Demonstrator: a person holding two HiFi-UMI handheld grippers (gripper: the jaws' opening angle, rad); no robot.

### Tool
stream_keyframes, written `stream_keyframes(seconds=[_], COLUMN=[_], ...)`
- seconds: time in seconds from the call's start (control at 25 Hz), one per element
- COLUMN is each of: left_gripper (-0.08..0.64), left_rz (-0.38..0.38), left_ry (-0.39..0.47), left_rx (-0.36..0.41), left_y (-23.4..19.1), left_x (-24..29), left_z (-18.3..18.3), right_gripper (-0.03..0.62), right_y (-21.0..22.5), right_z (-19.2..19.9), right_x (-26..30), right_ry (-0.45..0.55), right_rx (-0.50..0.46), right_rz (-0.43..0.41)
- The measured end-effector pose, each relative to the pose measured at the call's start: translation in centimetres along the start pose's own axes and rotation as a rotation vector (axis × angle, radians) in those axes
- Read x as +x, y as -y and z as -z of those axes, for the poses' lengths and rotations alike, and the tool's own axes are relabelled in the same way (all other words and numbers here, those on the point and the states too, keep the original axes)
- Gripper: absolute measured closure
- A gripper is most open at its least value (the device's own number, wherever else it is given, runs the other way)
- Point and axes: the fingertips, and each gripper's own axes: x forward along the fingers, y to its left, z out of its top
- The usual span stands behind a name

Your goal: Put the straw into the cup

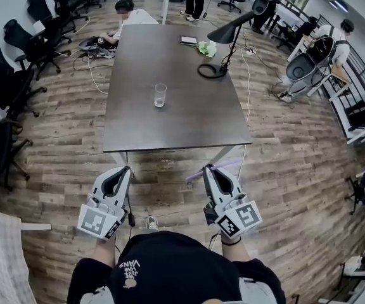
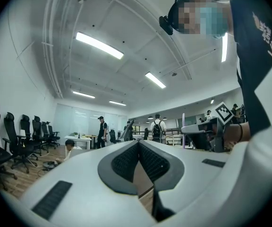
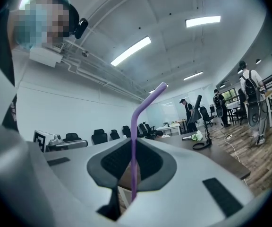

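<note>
- Holding the purple straw (image 3: pixel 132 150) pinched crosswise, the right tongs (image 1: pixel 209 170) hung short of the table's (image 1: pixel 138 132) near edge.
- The left tongs (image 1: pixel 124 171) were closed on nothing.
- The cup (image 1: pixel 160 95) stood upright mid-table, farther off and slightly left of the straw, which likely needed tipping end-down.

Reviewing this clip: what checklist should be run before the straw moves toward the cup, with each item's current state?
1. Purple bendy straw clamped in right gripper: ok.
2. Clear glass cup upright on dark rectangular table: ok.
3. Cup's mouth uncovered: ok.
4. Black desk lamp well apart from cup: ok.
5. Left gripper shut, empty: ok.
6. Grippers over the table: not ok, both short of its near edge.
</note>
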Motion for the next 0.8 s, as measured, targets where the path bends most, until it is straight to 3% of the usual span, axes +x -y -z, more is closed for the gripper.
stream_keyframes(seconds=[0.44,0.8], left_gripper=[0.549,0.549], left_rz=[0.019,0.000], left_ry=[-0.007,-0.028], left_rx=[-0.010,-0.023], left_y=[-5.3,-7.2], left_x=[2.2,6.1], left_z=[0.9,1.8], right_gripper=[0.555,0.555], right_y=[0.3,3.8], right_z=[0.6,0.4], right_x=[5.2,8.6], right_ry=[-0.002,-0.011], right_rx=[0.004,0.010], right_rz=[0.024,0.008])
